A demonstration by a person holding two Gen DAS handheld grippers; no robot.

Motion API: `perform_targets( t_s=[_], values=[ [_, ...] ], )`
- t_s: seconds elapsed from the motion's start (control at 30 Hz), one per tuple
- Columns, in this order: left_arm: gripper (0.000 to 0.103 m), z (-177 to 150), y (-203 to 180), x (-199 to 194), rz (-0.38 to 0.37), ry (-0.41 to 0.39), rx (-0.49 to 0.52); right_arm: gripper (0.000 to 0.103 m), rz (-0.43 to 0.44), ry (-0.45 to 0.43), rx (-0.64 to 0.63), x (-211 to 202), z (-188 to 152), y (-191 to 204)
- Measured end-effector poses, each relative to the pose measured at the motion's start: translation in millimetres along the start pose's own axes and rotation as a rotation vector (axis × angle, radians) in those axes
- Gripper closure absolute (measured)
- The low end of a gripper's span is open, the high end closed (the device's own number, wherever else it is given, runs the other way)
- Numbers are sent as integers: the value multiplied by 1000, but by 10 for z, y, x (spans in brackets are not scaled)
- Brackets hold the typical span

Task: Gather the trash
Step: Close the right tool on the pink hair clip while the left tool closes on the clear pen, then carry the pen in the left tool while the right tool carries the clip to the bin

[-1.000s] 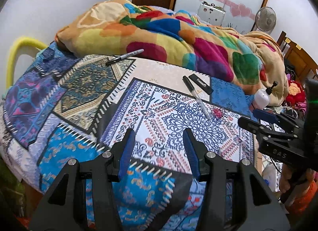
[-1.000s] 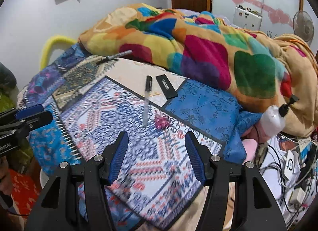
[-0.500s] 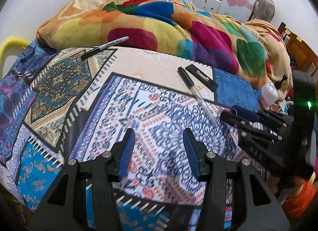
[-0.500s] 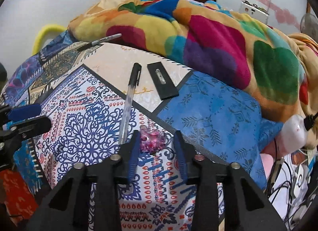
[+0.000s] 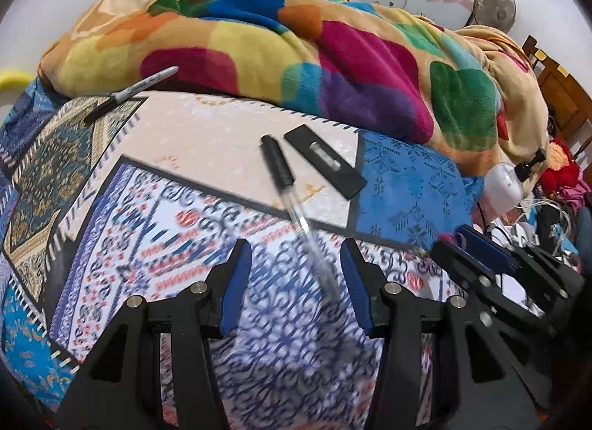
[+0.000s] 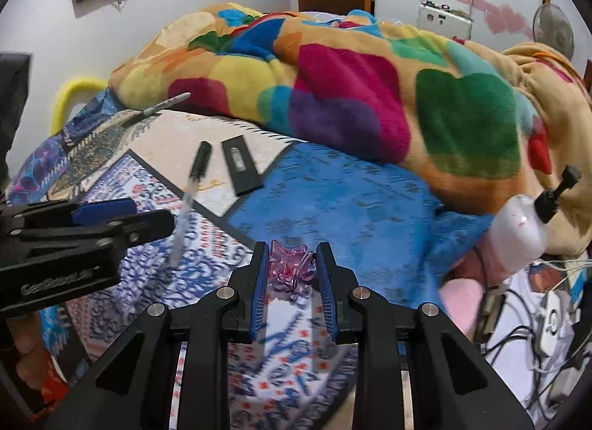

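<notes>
Right hand-held gripper point(image 6: 290, 261) has come in low over the bed point(image 6: 355, 200) and pulled its blue fingers point(image 6: 260, 282) in close, so now they sit on both sides of the little pink crinkly scrap point(image 6: 290, 269). A moment ago those fingers were spread wide and far back from it; half a moment ago they were only part way in. The gap looks narrow now and the scrap seems pinched between the pads, though I can't be sure it is gripped tight yet. The scrap lies on the patterned bed cover, just where the blue patch of the bed begins. I think this pink scrap is the trash, so the pick-up looks nearly done and lifting it comes next. Left hand-held gripper point(image 5: 292, 274) has moved closer over the bed too, and its fingers are spread wide with nothing in them. The clear pen point(image 5: 296, 204) on the bed lies between those fingers and runs away from them. Just beside the pen's black cap, farther up the bed, lies a flat black strip point(image 5: 325, 161). A marker point(image 5: 129, 93) rests far off at the bed's left side, touching the big colourful blanket point(image 5: 296, 60). A white pump bottle point(image 6: 521, 230) pokes up at the bed's right edge.
</notes>
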State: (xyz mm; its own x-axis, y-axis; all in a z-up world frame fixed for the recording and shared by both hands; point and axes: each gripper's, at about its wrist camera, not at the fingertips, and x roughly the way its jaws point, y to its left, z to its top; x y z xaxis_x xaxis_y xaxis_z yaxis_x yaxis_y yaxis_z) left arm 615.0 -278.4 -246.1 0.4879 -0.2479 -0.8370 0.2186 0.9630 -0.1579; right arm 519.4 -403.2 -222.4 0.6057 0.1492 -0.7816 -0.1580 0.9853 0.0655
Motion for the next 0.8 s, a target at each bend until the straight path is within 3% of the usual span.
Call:
perform_targets(
  t_s=[0.23,0.3,0.43,0.63,0.8],
  values=[
    [58,23,-88,177,120,-50,-9,79,-13,-17,-11,-78,-24,-78],
    [67,40,-77,189,136,-59,-18,79,-10,-19,-11,-85,-24,-81],
    [95,69,-7,196,124,-65,-32,79,5,-19,-9,-98,-11,-63],
    [95,33,146,101,41,-33,-63,79,42,-17,5,-148,20,5],
    [96,-78,139,-154,27,-37,-21,79,45,-28,-12,-264,44,116]
  ],
)
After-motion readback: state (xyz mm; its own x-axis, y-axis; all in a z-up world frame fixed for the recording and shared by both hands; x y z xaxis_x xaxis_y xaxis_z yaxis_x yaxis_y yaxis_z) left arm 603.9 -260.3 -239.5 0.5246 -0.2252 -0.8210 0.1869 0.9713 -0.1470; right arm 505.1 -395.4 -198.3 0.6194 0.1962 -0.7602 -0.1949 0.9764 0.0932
